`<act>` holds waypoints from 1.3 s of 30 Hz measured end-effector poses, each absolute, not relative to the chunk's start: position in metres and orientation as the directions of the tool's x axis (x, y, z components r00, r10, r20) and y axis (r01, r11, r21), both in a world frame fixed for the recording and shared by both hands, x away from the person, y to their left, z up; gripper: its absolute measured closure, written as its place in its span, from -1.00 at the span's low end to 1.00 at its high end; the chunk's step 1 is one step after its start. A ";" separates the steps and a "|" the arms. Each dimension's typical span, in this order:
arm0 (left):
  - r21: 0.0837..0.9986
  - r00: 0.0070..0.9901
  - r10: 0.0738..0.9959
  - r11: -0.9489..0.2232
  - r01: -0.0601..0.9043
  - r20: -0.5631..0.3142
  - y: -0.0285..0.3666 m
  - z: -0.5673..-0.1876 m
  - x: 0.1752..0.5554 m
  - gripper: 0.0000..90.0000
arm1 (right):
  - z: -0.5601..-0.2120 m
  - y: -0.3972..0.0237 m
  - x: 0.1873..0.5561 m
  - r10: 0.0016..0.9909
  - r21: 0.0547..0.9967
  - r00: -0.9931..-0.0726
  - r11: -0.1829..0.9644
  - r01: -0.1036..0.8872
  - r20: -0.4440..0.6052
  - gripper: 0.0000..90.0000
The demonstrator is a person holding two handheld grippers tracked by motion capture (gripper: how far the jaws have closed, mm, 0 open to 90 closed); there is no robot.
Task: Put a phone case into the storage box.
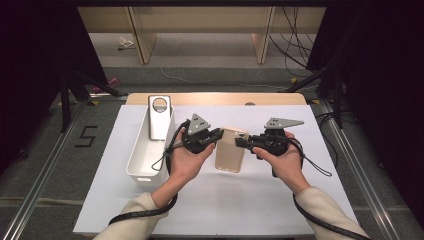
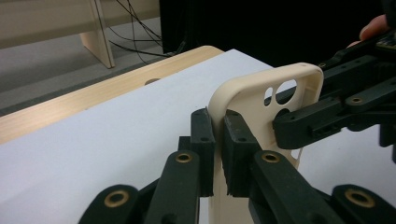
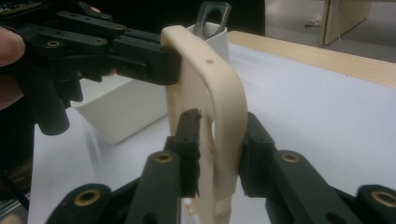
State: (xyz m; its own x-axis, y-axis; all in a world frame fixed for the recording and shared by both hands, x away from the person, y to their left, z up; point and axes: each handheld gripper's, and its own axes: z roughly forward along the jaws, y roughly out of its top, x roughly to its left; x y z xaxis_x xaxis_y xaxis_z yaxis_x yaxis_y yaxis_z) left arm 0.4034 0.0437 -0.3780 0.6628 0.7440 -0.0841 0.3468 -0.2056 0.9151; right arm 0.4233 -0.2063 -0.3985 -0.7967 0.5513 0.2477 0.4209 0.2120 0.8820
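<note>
A cream phone case (image 1: pixel 231 150) is held upright above the white table sheet (image 1: pixel 225 205), between my two grippers. My left gripper (image 1: pixel 218 136) is shut on the case's left edge. In the left gripper view its pads (image 2: pixel 205 140) pinch the case's (image 2: pixel 252 93) thin wall from both sides. My right gripper (image 1: pixel 240 142) reaches the case's top right corner by the camera cutout. In the right gripper view the case (image 3: pixel 219 93) stands between the jaws of my right gripper (image 3: pixel 217 144). The right pad lies against its back and the left pad (image 3: pixel 189 140) stands slightly off it.
A long white bin (image 1: pixel 145 155) stands left of my hands, with a grey metallic case with a round hole (image 1: pixel 160 117) leaning in its far end. The table's wooden edge (image 1: pixel 215 97) runs along the back. Cables trail from both grippers toward the front edge.
</note>
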 end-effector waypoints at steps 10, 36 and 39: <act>0.915 0.636 0.768 -0.201 0.349 -0.074 0.052 -0.378 0.408 0.86 | -0.399 -0.209 0.421 0.557 0.883 -0.801 0.236 0.406 0.219 -0.12; 0.934 0.610 0.791 -0.172 0.313 -0.059 0.072 -0.362 0.411 0.86 | -0.411 -0.247 0.400 0.608 0.874 -0.776 0.274 0.402 0.167 -0.61; 0.934 0.606 0.793 -0.173 0.312 -0.055 0.074 -0.361 0.412 0.86 | -0.412 -0.249 0.396 0.608 0.871 -0.779 0.288 0.398 0.155 -0.62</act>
